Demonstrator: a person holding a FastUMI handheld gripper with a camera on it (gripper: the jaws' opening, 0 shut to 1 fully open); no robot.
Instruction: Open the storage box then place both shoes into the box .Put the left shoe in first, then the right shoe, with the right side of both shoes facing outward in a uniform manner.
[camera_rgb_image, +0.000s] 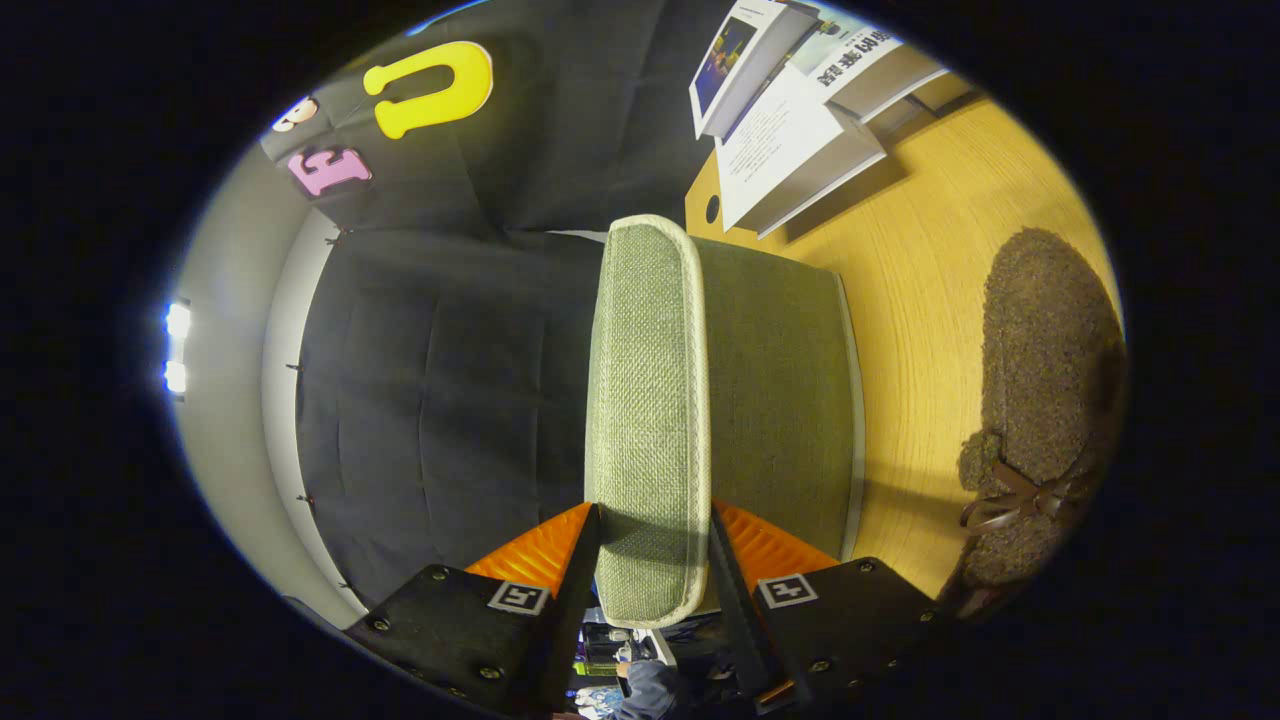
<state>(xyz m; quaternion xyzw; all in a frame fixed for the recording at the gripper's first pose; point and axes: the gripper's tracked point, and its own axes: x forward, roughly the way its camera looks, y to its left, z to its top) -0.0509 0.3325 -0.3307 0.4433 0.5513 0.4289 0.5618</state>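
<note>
A stack of books (800, 110) can be seen at the upper right of the frame, laid on a wooden table (930, 300) with pale covers up. A small dark round hole (712, 209) is spotted in the tabletop's corner. Bright lamps (177, 347) are seen far left.

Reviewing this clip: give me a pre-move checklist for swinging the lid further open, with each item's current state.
1. Gripper on the lid: ok, its edge sits between the jaws, both sides pressed.
2. Lid lifted off the box: ok, it stands edge-on to the camera.
3. Box fully open: cannot tell, the interior is hidden.
4. Shoe clear of the lid's swing: ok, it lies on the table, apart from the box.
5. Second shoe located: cannot tell.
6. Books clear of the box: ok, beyond it.
</note>
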